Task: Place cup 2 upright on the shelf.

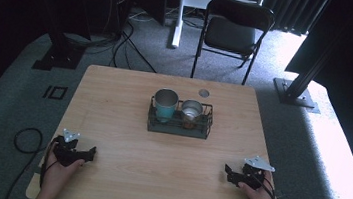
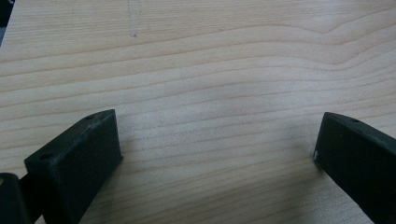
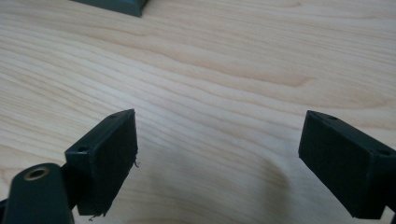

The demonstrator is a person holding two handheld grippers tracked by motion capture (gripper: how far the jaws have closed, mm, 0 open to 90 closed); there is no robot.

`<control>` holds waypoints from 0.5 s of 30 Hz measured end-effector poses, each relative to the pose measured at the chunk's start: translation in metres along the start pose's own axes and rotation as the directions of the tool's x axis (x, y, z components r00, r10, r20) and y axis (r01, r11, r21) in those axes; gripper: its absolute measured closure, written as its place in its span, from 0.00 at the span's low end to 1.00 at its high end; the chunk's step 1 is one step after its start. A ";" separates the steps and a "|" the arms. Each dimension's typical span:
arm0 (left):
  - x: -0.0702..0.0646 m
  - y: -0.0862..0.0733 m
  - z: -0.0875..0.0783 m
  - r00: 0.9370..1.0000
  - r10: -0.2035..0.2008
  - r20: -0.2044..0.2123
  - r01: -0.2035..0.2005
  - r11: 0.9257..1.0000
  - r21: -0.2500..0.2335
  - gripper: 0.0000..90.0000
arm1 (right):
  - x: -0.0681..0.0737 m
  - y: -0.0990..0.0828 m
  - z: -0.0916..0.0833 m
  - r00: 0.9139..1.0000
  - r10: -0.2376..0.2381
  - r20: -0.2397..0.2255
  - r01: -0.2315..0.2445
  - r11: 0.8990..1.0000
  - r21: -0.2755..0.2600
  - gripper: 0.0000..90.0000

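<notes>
On the table (image 1: 126, 124), a dark wire rack (image 1: 180, 122) sits at the middle, toward the far side. Inside it stand two cups, side by side: a teal cup (image 1: 165, 105) in the left part and a shorter metal cup (image 1: 191, 112) in the right part. Near the table's front left corner the left gripper (image 1: 89, 153) rests in the person's hand, jaws pointing toward the centre. Its own view shows both jaws spread wide over bare wood, nothing between them (image 2: 217, 154). Near the front right edge the right gripper (image 1: 227, 171) lies in the other hand, well apart from the rack. Its view also shows wide jaws with only wood between (image 3: 217, 149), and a corner of the rack (image 3: 114, 5) at the top edge. Beyond the table stands a black chair (image 1: 235, 28) on grey floor.
</notes>
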State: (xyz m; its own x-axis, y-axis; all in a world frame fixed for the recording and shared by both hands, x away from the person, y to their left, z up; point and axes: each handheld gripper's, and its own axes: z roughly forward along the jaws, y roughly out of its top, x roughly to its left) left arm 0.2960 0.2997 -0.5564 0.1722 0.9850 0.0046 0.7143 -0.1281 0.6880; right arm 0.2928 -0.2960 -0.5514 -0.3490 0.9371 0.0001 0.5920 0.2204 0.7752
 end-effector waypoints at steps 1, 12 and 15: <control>0.000 0.000 0.000 1.000 0.000 0.000 0.000 1.000 0.000 0.01 | -0.001 -0.001 0.000 1.000 -0.001 -0.001 0.001 1.000 0.004 0.13; 0.000 0.000 0.000 1.000 0.000 0.000 0.000 1.000 0.000 0.01 | -0.009 -0.009 -0.005 1.000 0.017 0.021 -0.018 0.999 0.038 0.13; 0.000 0.000 0.000 1.000 0.000 0.000 0.000 1.000 0.000 0.01 | -0.010 -0.011 -0.004 0.999 0.025 0.023 -0.026 0.998 0.061 0.13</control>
State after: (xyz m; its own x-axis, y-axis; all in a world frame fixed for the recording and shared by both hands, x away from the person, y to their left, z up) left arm 0.2960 0.2997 -0.5564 0.1722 0.9850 0.0043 0.7143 -0.1279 0.6880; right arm 0.2868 -0.3094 -0.5577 -0.3171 0.9484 0.0045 0.6442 0.2119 0.7349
